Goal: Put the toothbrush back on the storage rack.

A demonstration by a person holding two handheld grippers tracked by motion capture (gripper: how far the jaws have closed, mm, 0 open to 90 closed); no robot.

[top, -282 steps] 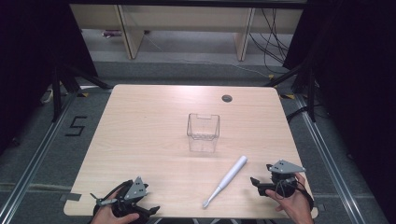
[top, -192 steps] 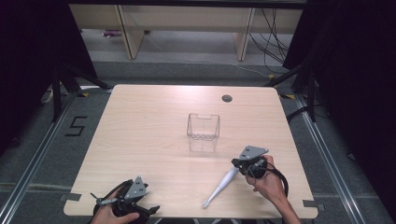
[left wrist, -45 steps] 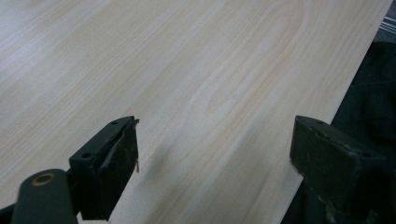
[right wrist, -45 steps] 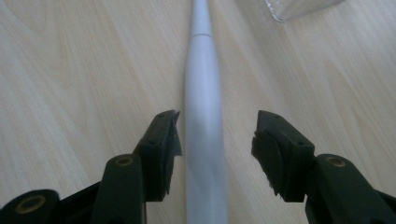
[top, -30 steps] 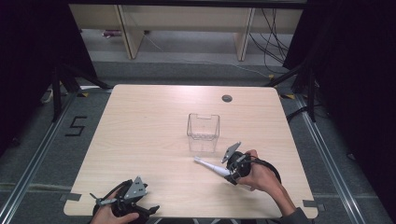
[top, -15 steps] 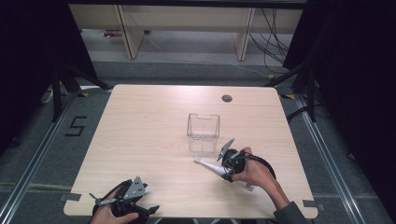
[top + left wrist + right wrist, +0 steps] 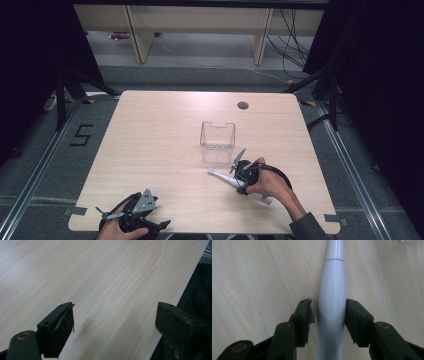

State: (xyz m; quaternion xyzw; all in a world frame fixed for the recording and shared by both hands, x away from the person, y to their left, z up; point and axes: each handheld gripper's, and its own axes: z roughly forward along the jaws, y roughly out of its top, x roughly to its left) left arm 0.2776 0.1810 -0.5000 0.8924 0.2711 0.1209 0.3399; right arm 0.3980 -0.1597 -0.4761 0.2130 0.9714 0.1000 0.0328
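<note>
High view, left to right: left gripper (image 7: 134, 216) sits at the near left edge of the light wooden table (image 7: 160, 145), held in the person's left hand (image 7: 117, 231), grey three-cornered plate on top. Left gripper view: its two black jaws stand wide apart over bare wood grain, nothing between them, with the table edge running past the right jaw. Near the table centre stands a clear plastic box (image 7: 217, 142), upright, open at the top, apparently empty. Just near and right of the box is the right gripper (image 7: 238, 175), held in the person's right hand (image 7: 267, 182), its cable looping over the hand. A white electric-toothbrush-shaped handle (image 7: 221, 176) lies flat on the table, near the box but apart from it; its thin tip points left and its thick end (image 7: 265, 199) shows past the hand on the near right side. Right gripper view: the white handle (image 7: 332, 297) runs straight up between the jaws, the right jaw against its side and the left jaw just beside it, a thin gap still visible there; jaws are closing round it, grip not fully seated. A seam ring shows where the body narrows to the neck. Far right of the table: a small dark round grommet hole (image 7: 243, 105).
</note>
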